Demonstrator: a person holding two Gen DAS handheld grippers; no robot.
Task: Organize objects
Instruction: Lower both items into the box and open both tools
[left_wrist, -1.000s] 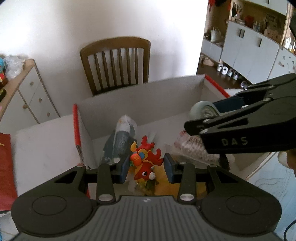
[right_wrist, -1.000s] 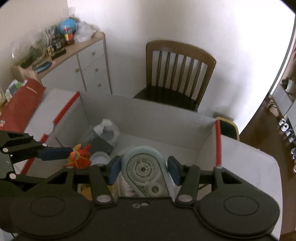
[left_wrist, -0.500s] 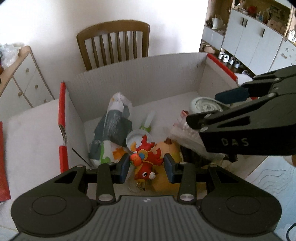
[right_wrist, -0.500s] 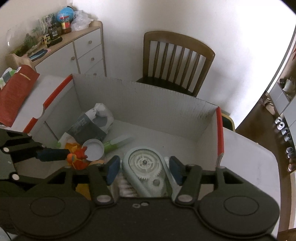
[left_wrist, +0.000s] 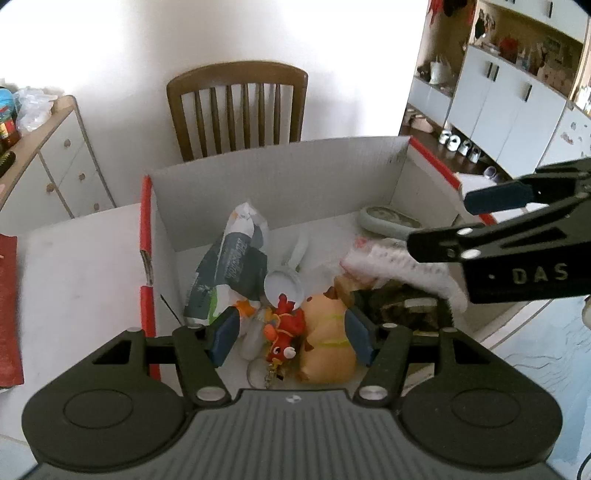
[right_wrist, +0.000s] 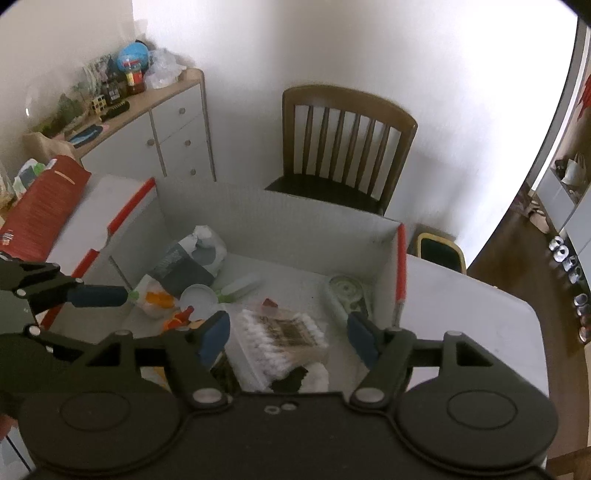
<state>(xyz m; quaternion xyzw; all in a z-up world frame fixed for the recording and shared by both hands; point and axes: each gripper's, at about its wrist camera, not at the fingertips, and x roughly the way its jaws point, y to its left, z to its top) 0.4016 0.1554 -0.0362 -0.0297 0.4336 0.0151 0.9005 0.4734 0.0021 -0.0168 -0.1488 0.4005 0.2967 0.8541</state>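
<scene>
A small red-and-orange toy figure (left_wrist: 282, 334) with a keychain lies in the white cardboard box (left_wrist: 280, 173), between the wide-spread fingers of the left gripper (left_wrist: 290, 338), ungripped. The right gripper (right_wrist: 288, 338), marked "DAS", gapes empty above a cotton-swab pack (right_wrist: 282, 341); a pale gear-faced gadget (right_wrist: 347, 291) lies by the box's right wall.

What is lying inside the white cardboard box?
Inside the white cardboard box: a crumpled grey-white bag, round white lid, red dragon toy, pack of cotton swabs and grey geared tape dispenser. Whatever lies beneath them is covered.
</scene>
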